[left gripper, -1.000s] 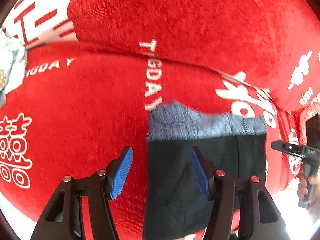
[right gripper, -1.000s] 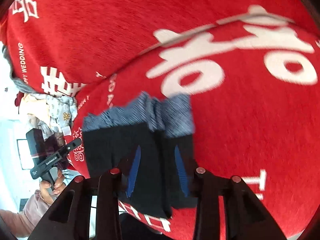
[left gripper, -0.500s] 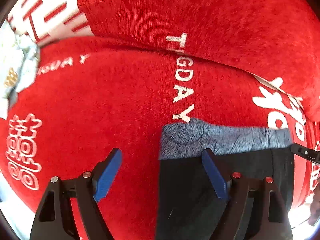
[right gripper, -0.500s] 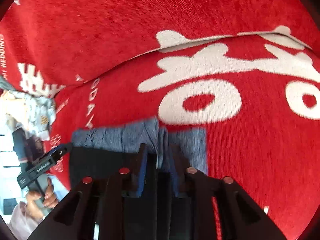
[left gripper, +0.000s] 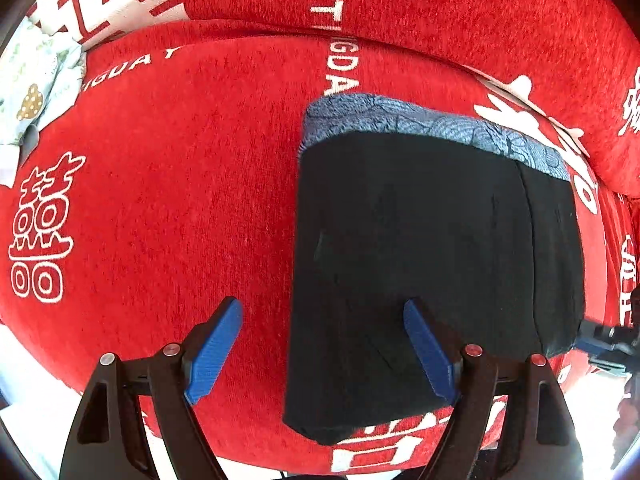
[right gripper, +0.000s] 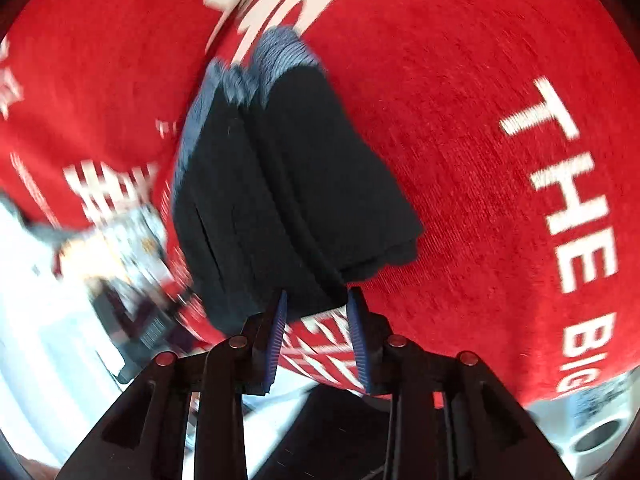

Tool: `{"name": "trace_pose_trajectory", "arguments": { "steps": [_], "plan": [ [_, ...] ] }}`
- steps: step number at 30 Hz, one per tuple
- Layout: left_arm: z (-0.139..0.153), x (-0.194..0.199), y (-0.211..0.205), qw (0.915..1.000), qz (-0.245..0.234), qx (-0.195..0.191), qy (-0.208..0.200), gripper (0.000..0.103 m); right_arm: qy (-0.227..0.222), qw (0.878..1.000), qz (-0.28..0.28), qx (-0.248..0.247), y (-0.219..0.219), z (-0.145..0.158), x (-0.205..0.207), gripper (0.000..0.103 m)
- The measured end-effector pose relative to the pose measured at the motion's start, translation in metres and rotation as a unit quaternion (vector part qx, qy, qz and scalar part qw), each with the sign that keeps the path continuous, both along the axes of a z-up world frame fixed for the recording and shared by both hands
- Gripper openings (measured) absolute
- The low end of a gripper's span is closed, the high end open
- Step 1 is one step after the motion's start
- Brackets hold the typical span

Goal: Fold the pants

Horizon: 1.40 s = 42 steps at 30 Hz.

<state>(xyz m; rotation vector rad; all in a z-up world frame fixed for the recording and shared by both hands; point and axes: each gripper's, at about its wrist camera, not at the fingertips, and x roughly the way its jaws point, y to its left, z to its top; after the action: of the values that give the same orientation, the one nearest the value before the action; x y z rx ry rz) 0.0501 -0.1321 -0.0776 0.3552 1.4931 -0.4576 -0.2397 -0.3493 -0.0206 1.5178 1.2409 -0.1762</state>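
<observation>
The black pants (left gripper: 432, 264) lie folded into a compact rectangle on the red printed sofa cover (left gripper: 168, 184), blue-grey waistband (left gripper: 420, 122) at the far edge. I have the left gripper (left gripper: 324, 352) spread wide above the near left corner, one pad over cloth, one over the cover, gripping nothing, so the fold rests undisturbed. My right gripper (right gripper: 316, 332) sits narrow at the stack's near edge; its jaws look empty, apparently clear of the fabric.

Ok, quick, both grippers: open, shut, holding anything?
Left gripper: open, fingers just opened, straddling the edge of the pants, not pressing.
Right gripper: open, just narrowed, pants at its fingertips, not gripped.
</observation>
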Motion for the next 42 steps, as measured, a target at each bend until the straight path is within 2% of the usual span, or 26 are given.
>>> {"name": "trace_pose_trajectory", "arguments": {
  "steps": [1,4,7,9,10,11,12,14,16,20,22,26,27,30,31,34,42],
  "plan": [
    [0.001,-0.001,-0.001,1.0000,0.000,0.002,-0.003,0.084,-0.011,1.000,-0.009,-0.002,-0.002,0.002,0.000,0.024],
    [0.003,-0.003,-0.003,1.0000,-0.002,0.008,-0.005,0.084,-0.028,0.999,0.020,-0.022,-0.005,0.015,0.009,0.015],
    [0.001,-0.004,-0.006,0.9999,-0.003,0.016,-0.004,0.084,0.000,0.994,0.078,-0.072,0.000,0.021,0.021,0.012],
    [0.002,-0.006,-0.009,0.9997,-0.010,0.022,-0.007,0.084,0.024,0.985,0.125,-0.119,0.002,0.025,0.030,0.006],
    [0.001,-0.008,-0.010,0.9996,-0.014,0.025,-0.008,0.084,0.048,0.972,0.164,-0.159,0.005,0.027,0.034,0.006],
    [0.002,-0.010,-0.011,0.9994,-0.019,0.027,-0.011,0.084,0.063,0.964,0.188,-0.179,0.007,0.029,0.036,0.006],
    [0.002,-0.011,-0.012,0.9993,-0.022,0.028,-0.012,0.084,0.073,0.960,0.198,-0.184,0.008,0.030,0.036,0.007],
    [0.002,-0.012,-0.013,0.9992,-0.025,0.028,-0.014,0.084,0.073,0.962,0.198,-0.171,0.010,0.034,0.036,0.010],
    [0.002,-0.012,-0.013,0.9993,-0.021,0.028,-0.012,0.084,0.071,0.960,0.202,-0.183,0.012,0.044,0.041,0.011],
    [0.002,-0.011,-0.013,0.9994,-0.019,0.028,-0.011,0.084,0.041,0.946,0.228,-0.226,0.023,0.064,0.063,0.022],
    [0.001,-0.012,-0.013,0.9993,-0.020,0.028,-0.012,0.084,0.025,0.939,0.251,-0.235,0.033,0.066,0.078,0.040],
    [0.000,-0.011,-0.013,0.9995,-0.017,0.026,-0.006,0.084,0.048,0.919,0.301,-0.251,0.051,0.043,0.090,0.043],
    [0.000,-0.012,-0.013,0.9995,-0.017,0.025,-0.004,0.084,0.054,0.918,0.304,-0.250,0.052,0.035,0.088,0.049],
    [0.002,-0.014,-0.015,0.9994,-0.021,0.027,-0.009,0.084,0.053,0.937,0.267,-0.220,0.040,0.028,0.079,0.049],
    [0.002,-0.014,-0.016,0.9993,-0.023,0.029,-0.011,0.084,0.060,0.936,0.265,-0.222,0.039,0.031,0.079,0.049],
    [0.002,-0.014,-0.016,0.9993,-0.022,0.029,-0.006,0.084,0.079,0.923,0.282,-0.250,0.040,0.040,0.076,0.050],
    [0.010,-0.020,-0.010,0.9981,-0.031,0.053,-0.005,0.084,0.104,0.928,0.262,-0.244,0.031,0.051,0.053,0.055]
  ]
}}
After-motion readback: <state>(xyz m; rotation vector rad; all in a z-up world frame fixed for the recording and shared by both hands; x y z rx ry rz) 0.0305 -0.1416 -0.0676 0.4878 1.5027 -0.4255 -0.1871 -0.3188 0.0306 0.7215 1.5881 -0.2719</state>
